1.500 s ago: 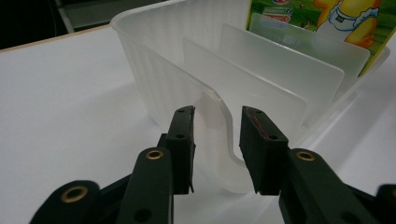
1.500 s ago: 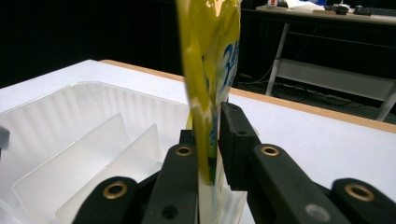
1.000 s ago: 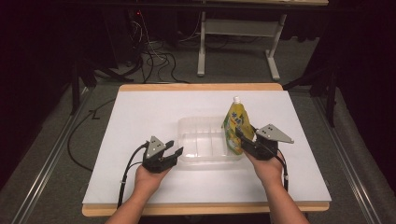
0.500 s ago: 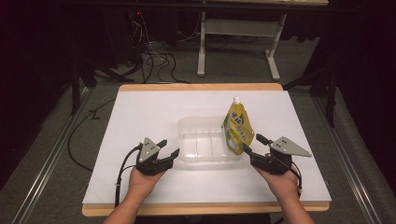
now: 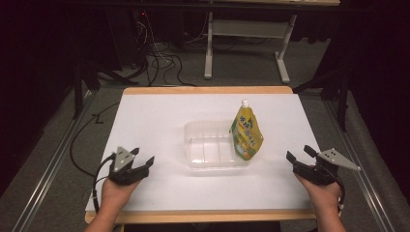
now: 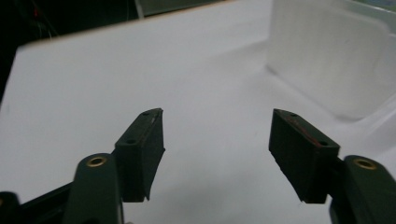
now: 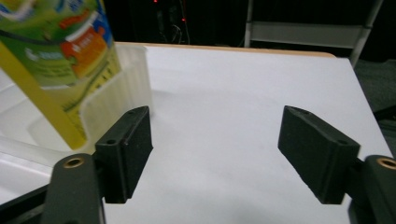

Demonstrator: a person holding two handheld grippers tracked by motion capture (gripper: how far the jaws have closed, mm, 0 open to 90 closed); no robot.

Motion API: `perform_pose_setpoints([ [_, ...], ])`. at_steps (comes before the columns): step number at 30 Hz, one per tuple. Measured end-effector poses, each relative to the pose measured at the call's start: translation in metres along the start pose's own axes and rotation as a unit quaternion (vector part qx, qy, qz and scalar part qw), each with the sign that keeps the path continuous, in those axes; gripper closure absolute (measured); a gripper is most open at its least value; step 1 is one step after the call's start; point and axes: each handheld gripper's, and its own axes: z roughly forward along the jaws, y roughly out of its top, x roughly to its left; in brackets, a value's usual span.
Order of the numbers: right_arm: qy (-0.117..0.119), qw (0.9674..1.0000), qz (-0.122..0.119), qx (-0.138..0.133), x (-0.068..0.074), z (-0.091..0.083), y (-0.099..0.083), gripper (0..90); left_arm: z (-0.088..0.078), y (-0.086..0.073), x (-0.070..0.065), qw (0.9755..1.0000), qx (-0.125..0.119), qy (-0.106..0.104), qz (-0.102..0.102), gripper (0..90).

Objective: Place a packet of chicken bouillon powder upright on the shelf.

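A yellow and green spouted pouch [image 5: 246, 130] stands upright in the right end of a clear plastic tray [image 5: 208, 145] at the middle of the table. In the right gripper view the pouch [image 7: 56, 56] leans on the tray wall [image 7: 126, 88] at the upper left. My left gripper [image 5: 143, 158] rests open near the front left of the table, well left of the tray. My right gripper [image 5: 300, 154] is open at the front right, apart from the pouch. Both hold nothing. The tray wall [image 6: 327, 60] shows at the upper right of the left gripper view.
The white table top [image 5: 159, 121] has a wooden rim. Beyond it stand a white table frame [image 5: 246, 43] and cables [image 5: 154, 58] on the grey floor. Black cables trail from both grippers off the front edge.
Both grippers have drawn back from the tray toward the front corners, left going left and right going right. The right gripper has let go of the pouch, which stays standing in the tray.
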Motion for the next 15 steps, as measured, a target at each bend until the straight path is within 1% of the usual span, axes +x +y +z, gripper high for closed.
perform_pose_setpoints([
  [1, 0.0, 1.0, 0.0, 0.0, 0.0, 0.0, 0.0, 24.9, -0.002, -0.006, 0.007, 0.9995, 0.012, -0.006, -0.03, 37.3],
  [2, -0.004, 1.0, 0.004, -0.002, -0.001, 0.0, -0.003, 26.2, -0.003, -0.005, 0.013, 0.9981, 0.023, -0.008, -0.056, 36.7],
  [3, -0.009, 0.9999, 0.004, -0.005, -0.001, -0.001, -0.005, 27.1, -0.006, -0.003, 0.016, 0.9976, 0.011, -0.004, -0.068, 33.3],
  [4, -0.01, 0.9999, 0.007, -0.007, -0.001, -0.001, -0.006, 27.0, -0.009, -0.001, 0.015, 0.9975, -0.008, -0.002, -0.07, 33.8],
  [5, -0.011, 0.9999, 0.006, -0.003, 0.0, 0.001, -0.006, 27.1, -0.01, 0.001, 0.014, 0.9975, -0.015, -0.005, -0.068, 34.7],
  [6, -0.011, 0.9999, 0.005, 0.001, 0.001, 0.002, -0.006, 27.4, -0.008, 0.003, 0.011, 0.9978, -0.015, -0.011, -0.064, 34.5],
  [8, -0.012, 0.9999, 0.001, 0.002, 0.003, 0.004, -0.006, 27.6, -0.005, 0.006, 0.003, 0.9986, -0.015, -0.021, -0.047, 34.3],
  [10, -0.012, 0.9999, 0.004, 0.005, 0.003, 0.006, -0.007, 27.7, -0.004, 0.008, -0.002, 0.9994, -0.015, -0.022, -0.024, 34.3],
  [11, -0.013, 0.9999, 0.005, 0.007, 0.004, 0.007, -0.007, 27.8, -0.004, 0.008, -0.003, 0.9994, -0.014, -0.024, -0.019, 34.4],
  [15, -0.019, 0.9998, 0.006, 0.01, 0.004, 0.008, -0.008, 28.3, -0.006, 0.007, 0.0, 0.9992, -0.014, -0.026, -0.028, 34.9],
])
